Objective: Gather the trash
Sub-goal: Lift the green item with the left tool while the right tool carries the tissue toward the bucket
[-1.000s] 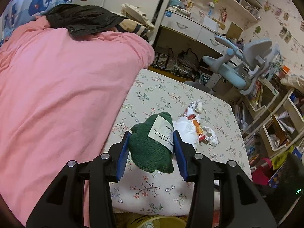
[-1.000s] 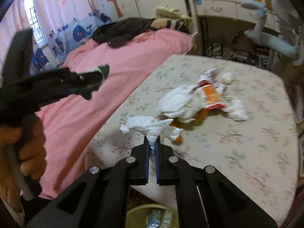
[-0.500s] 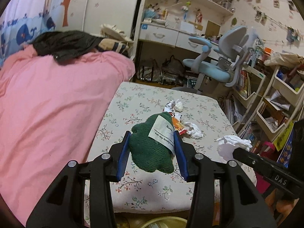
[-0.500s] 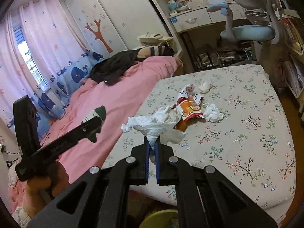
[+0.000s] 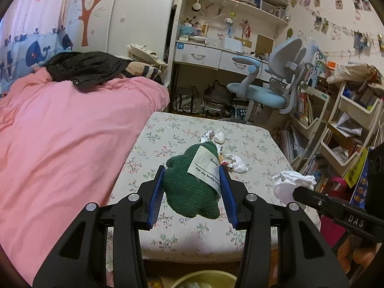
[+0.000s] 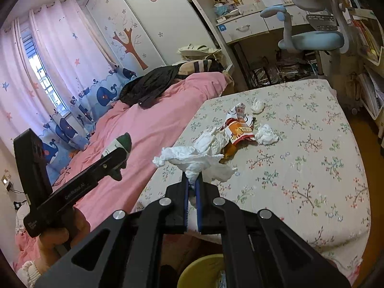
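Observation:
My left gripper is shut on a green knitted bundle with a printed paper label, held in the air above the near part of the floral mattress. My right gripper is shut on a crumpled white tissue, also lifted; the same tissue shows at the right of the left wrist view. On the mattress lie an orange snack wrapper, a white plastic bag and tissue balls. A yellow bin sits below, its rim at the frame's bottom edge.
A bed with a pink duvet and black jacket borders the mattress on the left. A blue-grey desk chair, a desk and crowded shelves stand beyond and to the right. A hand holds the left gripper.
Both grippers have pulled back from the mattress and rolled toward level, keeping their loads. The right gripper with its tissue has come into the left wrist view at right.

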Tool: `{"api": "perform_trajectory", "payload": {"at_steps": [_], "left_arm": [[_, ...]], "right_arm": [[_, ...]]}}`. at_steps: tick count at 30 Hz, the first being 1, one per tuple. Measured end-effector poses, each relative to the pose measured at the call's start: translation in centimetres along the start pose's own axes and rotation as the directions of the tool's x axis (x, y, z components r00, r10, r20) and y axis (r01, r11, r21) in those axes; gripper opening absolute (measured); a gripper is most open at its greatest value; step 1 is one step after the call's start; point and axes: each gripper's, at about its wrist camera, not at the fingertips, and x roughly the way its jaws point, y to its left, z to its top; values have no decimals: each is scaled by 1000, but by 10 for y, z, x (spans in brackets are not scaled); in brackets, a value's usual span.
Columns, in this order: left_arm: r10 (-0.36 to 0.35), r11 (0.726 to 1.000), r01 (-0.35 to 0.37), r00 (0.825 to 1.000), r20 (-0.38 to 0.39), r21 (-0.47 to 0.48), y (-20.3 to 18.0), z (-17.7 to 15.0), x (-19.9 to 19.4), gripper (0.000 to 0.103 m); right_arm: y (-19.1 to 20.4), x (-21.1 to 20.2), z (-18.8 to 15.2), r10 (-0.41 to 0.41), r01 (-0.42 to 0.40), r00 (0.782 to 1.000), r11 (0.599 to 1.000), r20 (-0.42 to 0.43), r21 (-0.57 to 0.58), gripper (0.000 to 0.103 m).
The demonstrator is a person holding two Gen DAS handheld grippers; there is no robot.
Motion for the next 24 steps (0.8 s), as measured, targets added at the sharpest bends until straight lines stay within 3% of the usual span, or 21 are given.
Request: {"api": "perform_trajectory", "payload": {"at_steps": [7,24], "left_arm": [[22,997,-24,1000,22,72,-13,-14,-20,42],[28,996,-30,999,23,82,-12,-26,-33,42]], "right_arm": [[5,-4,-10,17,-17,1000,1000,-12,0,6],[11,-10,-42,36,-35,997,999,-62,17,6]]}}
